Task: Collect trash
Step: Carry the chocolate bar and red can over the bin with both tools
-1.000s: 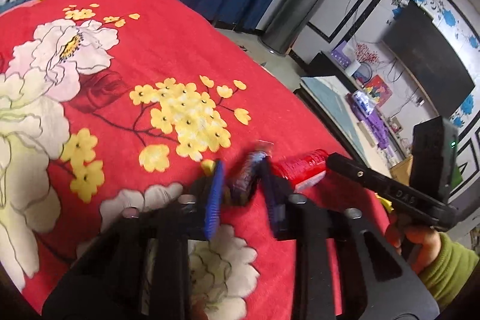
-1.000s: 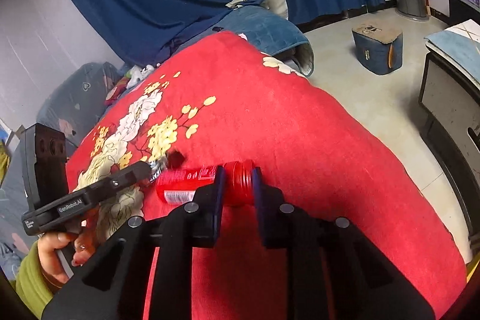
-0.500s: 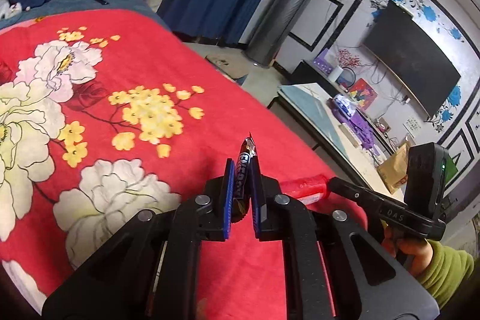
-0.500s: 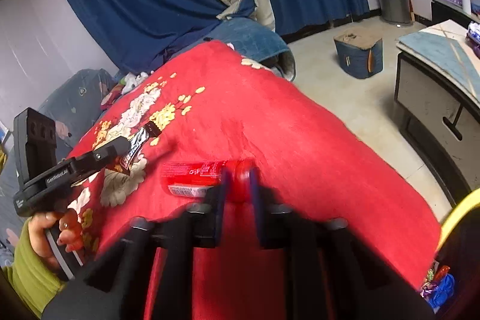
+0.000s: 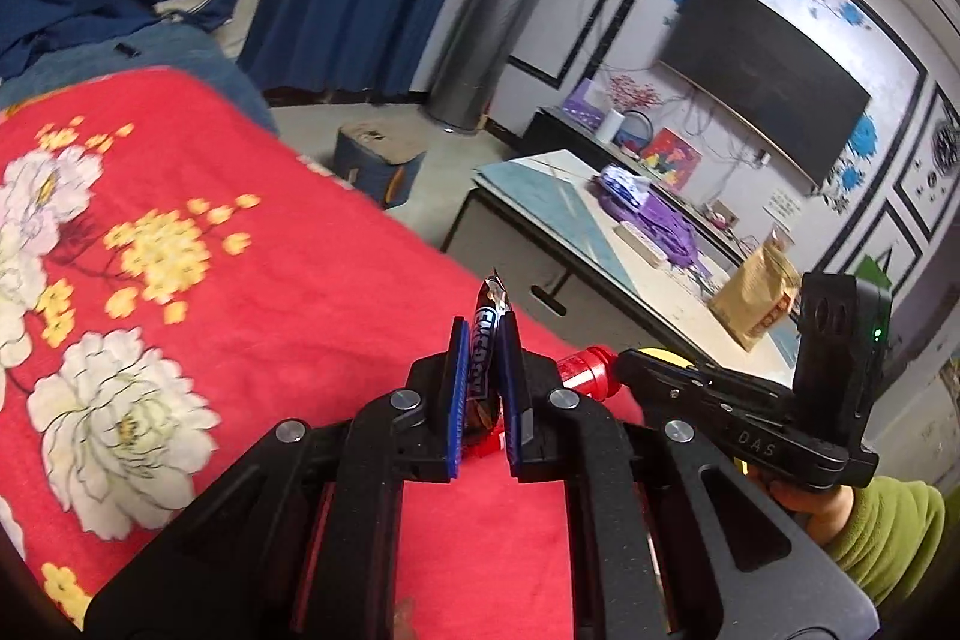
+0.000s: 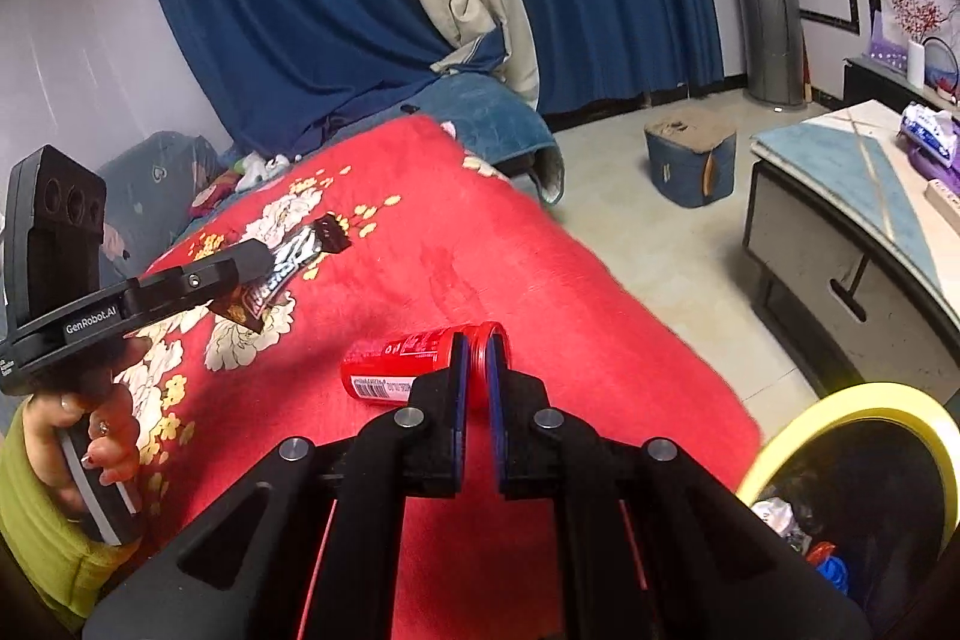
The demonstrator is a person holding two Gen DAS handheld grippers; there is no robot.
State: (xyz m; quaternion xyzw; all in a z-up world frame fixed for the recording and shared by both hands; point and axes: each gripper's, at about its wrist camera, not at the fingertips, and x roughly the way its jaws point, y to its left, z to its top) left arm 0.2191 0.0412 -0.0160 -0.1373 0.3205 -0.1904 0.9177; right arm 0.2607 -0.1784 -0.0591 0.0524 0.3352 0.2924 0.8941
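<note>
1. Candy wrapper (image 5: 485, 340) is pinched in left gripper (image 5: 480, 352), jaws nearly closed, lifted above red blanket (image 5: 300, 292).
2. Red bottle (image 6: 414, 361) is clamped at its cap by right gripper (image 6: 476, 370), raised off the blanket.
3. Neither is yet dropped in yellow-rimmed bin (image 6: 798, 430) — trash already inside.

The left gripper (image 5: 483, 370) is clamped on a dark wrapper (image 5: 485, 340), which stands upright between the blue pads (image 5: 457, 388) above the red floral blanket (image 5: 288, 292). Just to the right, the right gripper (image 5: 624, 361) grips a red bottle (image 5: 585, 370) by its cap end. A low table (image 5: 540, 196) with a purple bag (image 5: 657, 220) stands beyond, under a wall TV (image 5: 762, 82).
</note>
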